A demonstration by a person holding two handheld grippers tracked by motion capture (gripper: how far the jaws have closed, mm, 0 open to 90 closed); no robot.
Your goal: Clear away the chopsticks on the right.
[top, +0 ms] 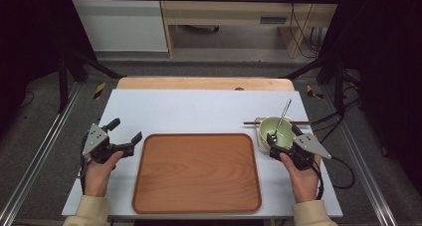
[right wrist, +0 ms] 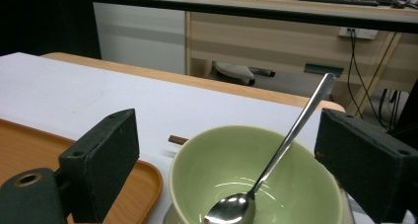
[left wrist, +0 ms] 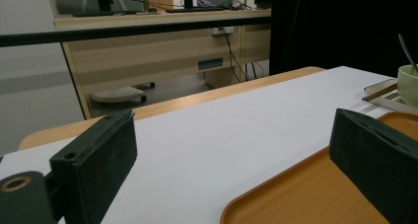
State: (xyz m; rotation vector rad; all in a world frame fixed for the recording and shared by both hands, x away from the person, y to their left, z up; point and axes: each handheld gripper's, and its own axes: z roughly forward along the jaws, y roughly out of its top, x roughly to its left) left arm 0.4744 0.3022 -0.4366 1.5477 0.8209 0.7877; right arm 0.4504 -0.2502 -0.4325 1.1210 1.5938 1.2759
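Note:
A pale green bowl (top: 276, 130) stands at the table's right with a metal spoon (top: 282, 117) leaning in it, handle pointing away. It sits on a small white dish (top: 259, 121), with brown chopsticks (top: 252, 122) lying behind it. My right gripper (top: 284, 135) is at the bowl's near rim, open. In the right gripper view the jaws flank the bowl (right wrist: 296, 184) and spoon (right wrist: 288, 137) without pressing on them. My left gripper (top: 126, 130) hovers open and empty just left of the brown tray (top: 196, 172), whose corner (left wrist: 315, 194) lies near its right-hand jaw.
The table has a white mat (top: 199, 109) over a wooden top (top: 204, 82). Black frame posts stand at both sides. A cable (top: 343, 173) trails off to the right. Beyond the far edge are a wooden desk and floor.

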